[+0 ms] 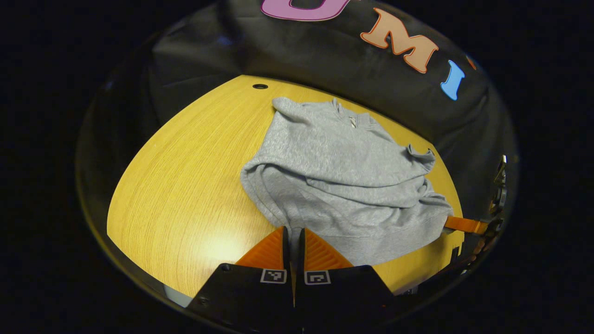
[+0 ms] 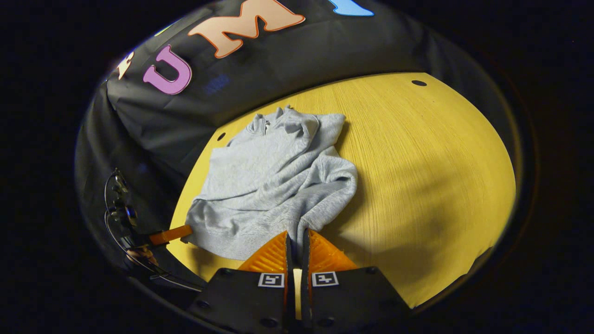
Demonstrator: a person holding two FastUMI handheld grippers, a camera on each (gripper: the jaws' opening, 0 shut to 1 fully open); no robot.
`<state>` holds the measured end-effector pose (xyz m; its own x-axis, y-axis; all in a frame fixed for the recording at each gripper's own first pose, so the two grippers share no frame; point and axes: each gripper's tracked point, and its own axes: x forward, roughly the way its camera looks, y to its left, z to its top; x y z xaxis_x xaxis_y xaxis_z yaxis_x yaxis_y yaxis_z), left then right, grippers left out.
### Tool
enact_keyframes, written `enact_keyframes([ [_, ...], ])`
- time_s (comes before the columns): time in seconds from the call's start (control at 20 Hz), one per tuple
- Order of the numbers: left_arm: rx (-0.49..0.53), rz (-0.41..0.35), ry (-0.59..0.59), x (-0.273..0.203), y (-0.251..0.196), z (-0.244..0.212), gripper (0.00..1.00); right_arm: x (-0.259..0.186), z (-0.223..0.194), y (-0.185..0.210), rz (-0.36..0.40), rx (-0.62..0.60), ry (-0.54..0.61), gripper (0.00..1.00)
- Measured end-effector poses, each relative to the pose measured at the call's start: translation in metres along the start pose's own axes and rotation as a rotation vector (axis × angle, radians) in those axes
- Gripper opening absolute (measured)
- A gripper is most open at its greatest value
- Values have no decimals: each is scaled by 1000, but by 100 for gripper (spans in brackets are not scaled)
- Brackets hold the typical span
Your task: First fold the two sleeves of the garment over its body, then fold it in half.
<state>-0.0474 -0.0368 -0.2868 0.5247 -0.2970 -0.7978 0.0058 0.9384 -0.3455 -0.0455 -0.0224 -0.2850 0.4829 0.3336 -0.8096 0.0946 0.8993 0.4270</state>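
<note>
The table (image 1: 185, 185), a rounded yellow top with fine straight wood grain, is the biggest thing. In the left gripper view a broad bare stretch of it runs from 7 to 11 o'clock of the garment; in the right gripper view bare wood spreads from 1 to 5 o'clock. Small dark holes (image 1: 260, 86) sit near its far edge, by the black cloth wall (image 1: 325, 60).

The sweater (image 1: 334, 176) is grey, soft, fleecy knit, lying rumpled on the table with both sleeves drawn over the body in loose ridges, collar toward the wall. Its hem lies toward the near table edge.

The left gripper (image 1: 293, 241) is clenched on the hem, ribbed fingers pinching cloth at 6 o'clock. The right gripper (image 2: 297, 243) likewise grips a hem fold between its closed fingers.
</note>
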Motion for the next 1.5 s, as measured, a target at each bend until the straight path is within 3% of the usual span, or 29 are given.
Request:
enact_keyframes([
  [0.55, -66, -58, -112, -2, -12, 79, 0, -4, 74, 22, 100, 147, -105, 7],
  [0.9, -67, -49, -99, 18, -12, 115, 0, 13, 113, 31, 141, 253, -121, 7],
  [1.2, -68, -37, -71, 52, -13, 142, 0, 48, 136, 26, 112, 316, -112, 7],
  [1.5, -184, -18, 21, 89, -3, 140, 0, 87, 139, 7, 50, 402, -82, 7],
])
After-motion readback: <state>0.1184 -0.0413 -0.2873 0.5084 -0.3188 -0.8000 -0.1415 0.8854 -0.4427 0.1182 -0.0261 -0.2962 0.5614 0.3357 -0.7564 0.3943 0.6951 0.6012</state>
